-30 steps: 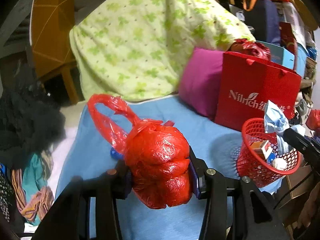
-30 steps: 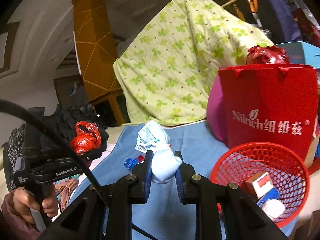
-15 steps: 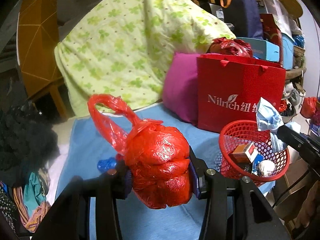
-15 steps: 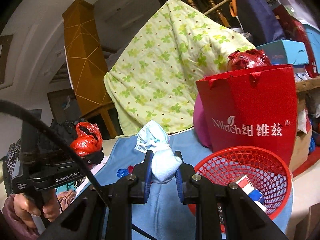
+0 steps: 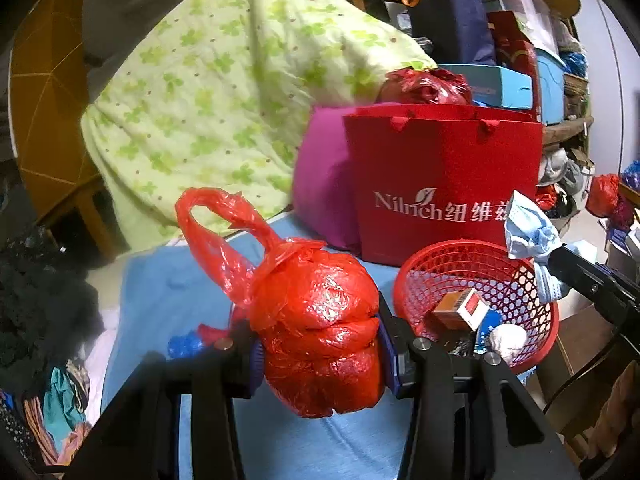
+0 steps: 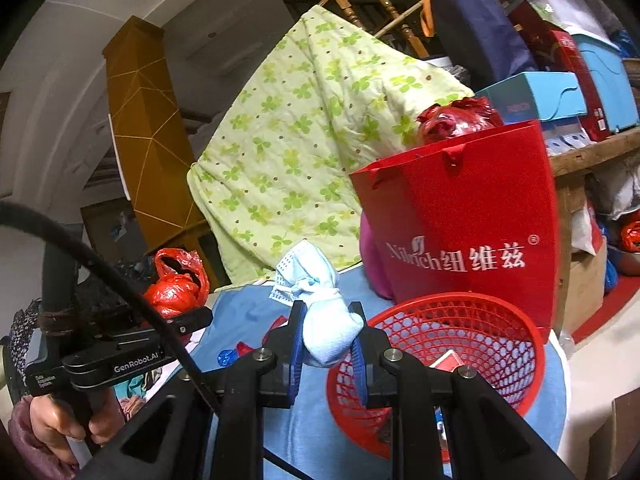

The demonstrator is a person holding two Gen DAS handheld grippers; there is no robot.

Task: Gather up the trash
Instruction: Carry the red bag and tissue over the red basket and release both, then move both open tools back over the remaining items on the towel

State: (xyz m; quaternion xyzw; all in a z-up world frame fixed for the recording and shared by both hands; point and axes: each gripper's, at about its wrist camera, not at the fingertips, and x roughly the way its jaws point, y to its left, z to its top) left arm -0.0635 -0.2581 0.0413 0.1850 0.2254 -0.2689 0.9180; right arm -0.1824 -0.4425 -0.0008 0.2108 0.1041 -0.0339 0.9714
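My left gripper (image 5: 318,350) is shut on a knotted red plastic bag (image 5: 316,324), held above the blue cloth, just left of the red mesh basket (image 5: 476,268). The red plastic bag (image 6: 174,286) and the left gripper (image 6: 196,318) also show at the left of the right wrist view. My right gripper (image 6: 329,334) is shut on a crumpled light blue face mask (image 6: 320,300), just left of the red mesh basket (image 6: 440,328). In the left wrist view the face mask (image 5: 528,236) hangs over the basket's right rim. Small boxes and a white wad (image 5: 506,340) lie in the basket.
A red paper shopping bag (image 5: 440,184) stands behind the basket beside a magenta cushion (image 5: 324,184) and a green floral quilt (image 5: 224,80). Small blue and red scraps (image 5: 188,344) lie on the blue cloth (image 5: 160,292). Dark clothes pile at left; cluttered shelves at right.
Both grippers have moved toward the basket, each keeping its grip. The basket and shopping bag have shifted left and appear nearer in both views.
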